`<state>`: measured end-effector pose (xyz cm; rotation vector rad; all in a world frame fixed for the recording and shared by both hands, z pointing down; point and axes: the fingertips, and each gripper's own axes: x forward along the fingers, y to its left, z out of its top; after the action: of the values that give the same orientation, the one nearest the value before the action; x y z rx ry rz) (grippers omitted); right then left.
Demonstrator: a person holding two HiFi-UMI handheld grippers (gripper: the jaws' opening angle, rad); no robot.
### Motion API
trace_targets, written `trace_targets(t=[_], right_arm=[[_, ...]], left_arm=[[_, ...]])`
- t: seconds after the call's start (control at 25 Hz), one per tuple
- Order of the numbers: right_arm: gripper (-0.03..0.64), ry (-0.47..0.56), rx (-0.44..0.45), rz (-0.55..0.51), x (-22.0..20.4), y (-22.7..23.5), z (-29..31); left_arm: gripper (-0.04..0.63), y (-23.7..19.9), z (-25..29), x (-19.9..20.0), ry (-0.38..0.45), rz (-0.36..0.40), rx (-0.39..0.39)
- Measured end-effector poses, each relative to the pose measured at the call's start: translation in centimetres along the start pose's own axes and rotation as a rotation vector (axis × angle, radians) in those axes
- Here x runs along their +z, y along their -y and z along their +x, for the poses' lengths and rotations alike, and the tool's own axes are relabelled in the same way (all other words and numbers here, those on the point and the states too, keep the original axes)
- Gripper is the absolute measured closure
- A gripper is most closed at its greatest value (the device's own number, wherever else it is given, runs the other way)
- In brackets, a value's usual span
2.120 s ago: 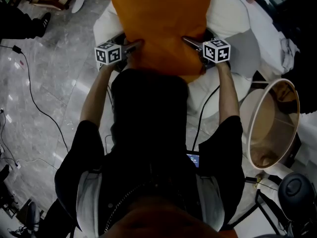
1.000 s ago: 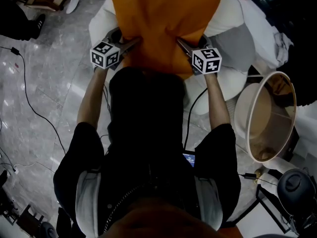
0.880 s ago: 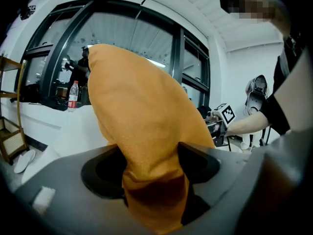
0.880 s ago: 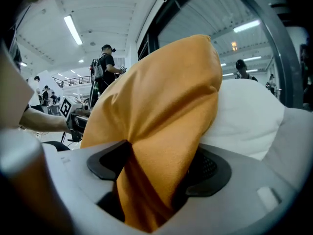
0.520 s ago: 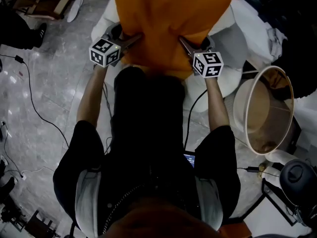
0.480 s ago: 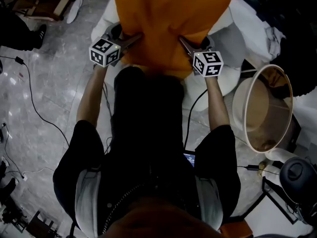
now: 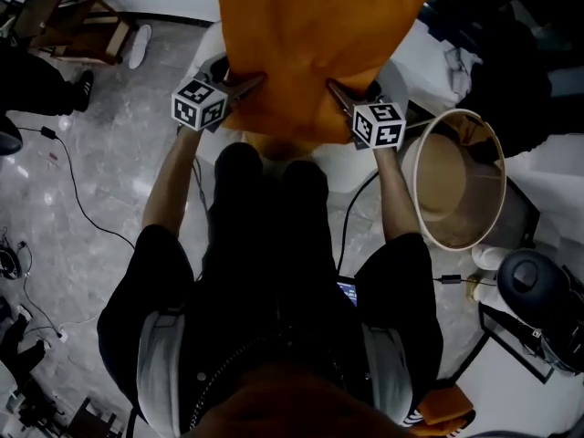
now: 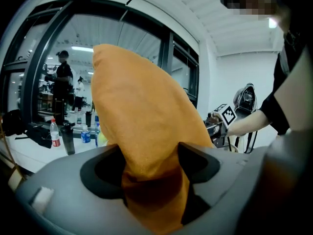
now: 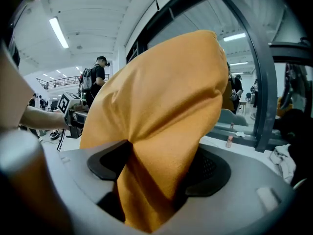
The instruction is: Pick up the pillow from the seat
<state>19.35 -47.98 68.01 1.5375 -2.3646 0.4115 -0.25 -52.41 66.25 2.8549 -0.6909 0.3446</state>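
Observation:
The orange pillow (image 7: pixel 306 48) hangs in the air in front of me, lifted above the white seat (image 7: pixel 351 158). My left gripper (image 7: pixel 245 87) is shut on the pillow's left lower edge, and my right gripper (image 7: pixel 339 94) is shut on its right lower edge. In the left gripper view the orange pillow (image 8: pixel 146 136) is pinched between the jaws and rises upright. The right gripper view shows the pillow (image 9: pixel 166 126) bunched between those jaws, with the left gripper's marker cube (image 9: pixel 66 103) beyond it.
A round beige lamp shade (image 7: pixel 454 181) stands close at my right. A black round object (image 7: pixel 527 286) sits lower right. Cables (image 7: pixel 68 185) run over the marble floor at left. A wooden chair (image 7: pixel 78 26) is upper left. People stand in the background.
The pillow has risen with both grippers, and its top right corner now shows. The view has shifted: the white seat is mostly hidden and the lamp shade sits nearer the right gripper.

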Motion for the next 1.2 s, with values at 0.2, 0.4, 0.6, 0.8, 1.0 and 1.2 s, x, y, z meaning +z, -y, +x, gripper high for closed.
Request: trace_targets(t=[0.2, 0.4, 0.6, 0.8, 1.0, 1.2], right_arm=[[0.256, -0.013, -0.002, 0.006, 7.4, -0.5, -5.1], [0.258, -0.015, 0.005, 0.014, 14.1, -1.3, -9.4], [0.258, 0.004, -0.002, 0.006, 21.6, -2.9, -13.7], [0.258, 0.013, -0.023, 0.009, 28.3, -3.5, -17.8], [0.259, 0.039, -0.047, -0.011, 32.7, -3.2, -21.4], [0.264, 0.045, -0.062, -0.049, 35.0, -2.5, -24.1]], left_arm=[[0.253, 2.7, -2.1, 8.1, -0.002, -0.011, -0.009], [0.253, 5.1, -4.5, 15.7, -0.008, -0.005, 0.001], [0.253, 7.1, -7.8, 23.8, 0.003, 0.016, 0.008], [0.253, 9.3, -10.1, 31.3, 0.041, 0.058, 0.019], [0.253, 11.3, -10.7, 36.4, 0.074, 0.079, 0.021], [0.253, 13.3, -10.4, 39.2, 0.103, 0.097, 0.016]])
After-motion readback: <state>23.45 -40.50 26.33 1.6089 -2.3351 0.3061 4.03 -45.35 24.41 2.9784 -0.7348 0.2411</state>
